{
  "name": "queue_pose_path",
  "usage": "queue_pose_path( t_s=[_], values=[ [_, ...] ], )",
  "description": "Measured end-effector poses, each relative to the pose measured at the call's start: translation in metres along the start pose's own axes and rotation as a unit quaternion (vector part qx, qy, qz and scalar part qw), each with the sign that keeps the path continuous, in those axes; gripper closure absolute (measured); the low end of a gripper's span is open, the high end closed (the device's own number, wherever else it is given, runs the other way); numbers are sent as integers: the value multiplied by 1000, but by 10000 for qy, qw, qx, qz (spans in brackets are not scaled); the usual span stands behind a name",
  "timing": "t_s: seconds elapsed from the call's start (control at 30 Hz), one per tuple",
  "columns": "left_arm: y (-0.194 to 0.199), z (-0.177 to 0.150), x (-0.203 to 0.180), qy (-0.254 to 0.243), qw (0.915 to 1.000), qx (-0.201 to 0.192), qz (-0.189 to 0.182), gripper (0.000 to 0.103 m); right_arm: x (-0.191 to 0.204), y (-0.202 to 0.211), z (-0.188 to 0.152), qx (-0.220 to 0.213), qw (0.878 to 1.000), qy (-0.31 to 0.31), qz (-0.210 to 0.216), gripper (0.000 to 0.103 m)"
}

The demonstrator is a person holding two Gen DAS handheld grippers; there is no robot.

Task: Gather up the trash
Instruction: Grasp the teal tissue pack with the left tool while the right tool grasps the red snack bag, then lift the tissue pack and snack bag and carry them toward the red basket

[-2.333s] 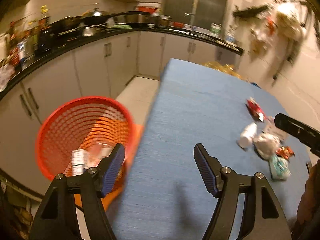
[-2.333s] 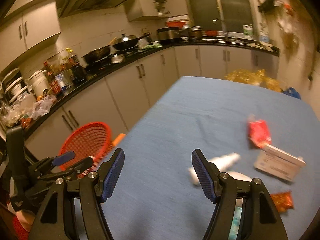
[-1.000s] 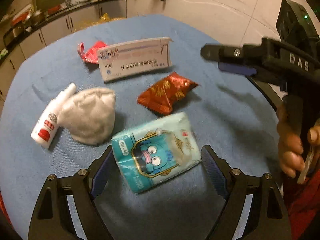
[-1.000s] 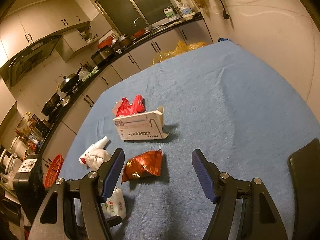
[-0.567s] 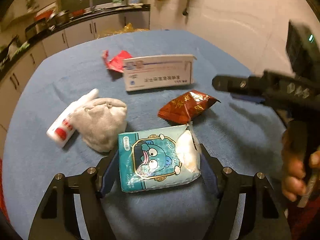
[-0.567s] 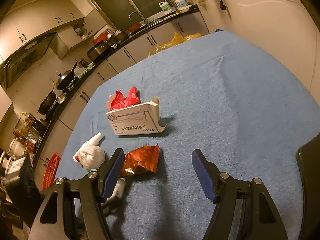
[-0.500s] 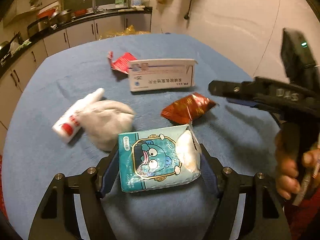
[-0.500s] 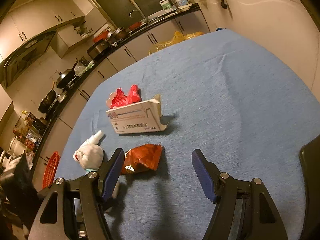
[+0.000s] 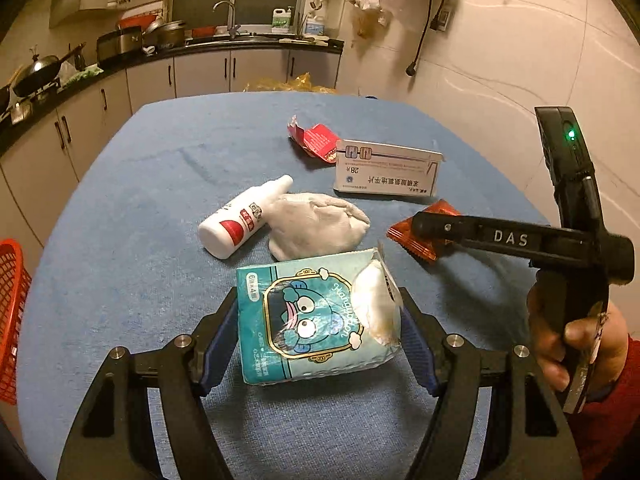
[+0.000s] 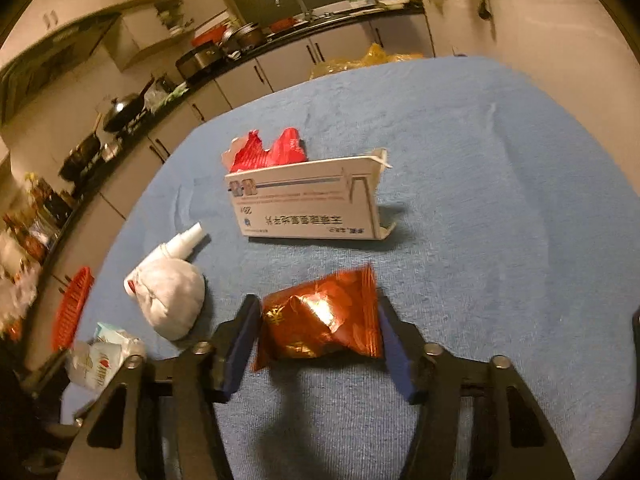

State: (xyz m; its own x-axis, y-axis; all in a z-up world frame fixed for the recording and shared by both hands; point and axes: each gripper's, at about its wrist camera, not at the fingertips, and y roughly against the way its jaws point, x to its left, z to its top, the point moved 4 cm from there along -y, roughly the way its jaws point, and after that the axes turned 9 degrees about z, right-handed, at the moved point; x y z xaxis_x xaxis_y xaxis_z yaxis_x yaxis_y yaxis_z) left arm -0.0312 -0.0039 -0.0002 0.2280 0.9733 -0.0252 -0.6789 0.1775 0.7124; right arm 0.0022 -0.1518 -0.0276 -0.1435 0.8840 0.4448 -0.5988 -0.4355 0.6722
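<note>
Teal tissue pack [image 9: 316, 316] sits clamped between the jaws of the left gripper [image 9: 316, 328], apparently lifted off the blue counter [image 9: 120, 248]. An orange snack wrapper [image 10: 320, 320] lies between the jaws of the right gripper [image 10: 316, 336], which look nearly closed on it, though contact is unclear. This is the picking-up step; next, both pieces likely go to the red basket [image 9: 12, 312], far left of the left jaws.

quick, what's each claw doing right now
Left claw: shut on the teal tissue pack.
Right claw: shut on the orange snack wrapper.
</note>
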Motion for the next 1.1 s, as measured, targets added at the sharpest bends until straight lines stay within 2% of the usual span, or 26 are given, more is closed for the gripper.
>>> queue_pose_path(
  t_s=[0.07, 0.17, 0.67, 0.97, 1.1],
  values=[
    [0, 0, 2, 38, 10000, 5, -33, 31, 4, -1, -2, -15, 9999, 114, -32, 53],
    [0, 0, 4, 82, 10000, -1, -2, 31, 10, 0, -4, -100, 9994, 322, -82, 55],
    [1, 1, 8, 190, 9992, -40, 336, 31, 34, 26, -1, -805, 9921, 957, -37, 55],
    [7, 1, 19, 349, 9953, -145, 895, 31, 42, 33, -2, -946, 9888, 1154, -7, 55],
    [5, 0, 26, 452, 9938, -101, 1009, 31, 43, 34, -3, -976, 9878, 1213, 22, 55]
  ],
)
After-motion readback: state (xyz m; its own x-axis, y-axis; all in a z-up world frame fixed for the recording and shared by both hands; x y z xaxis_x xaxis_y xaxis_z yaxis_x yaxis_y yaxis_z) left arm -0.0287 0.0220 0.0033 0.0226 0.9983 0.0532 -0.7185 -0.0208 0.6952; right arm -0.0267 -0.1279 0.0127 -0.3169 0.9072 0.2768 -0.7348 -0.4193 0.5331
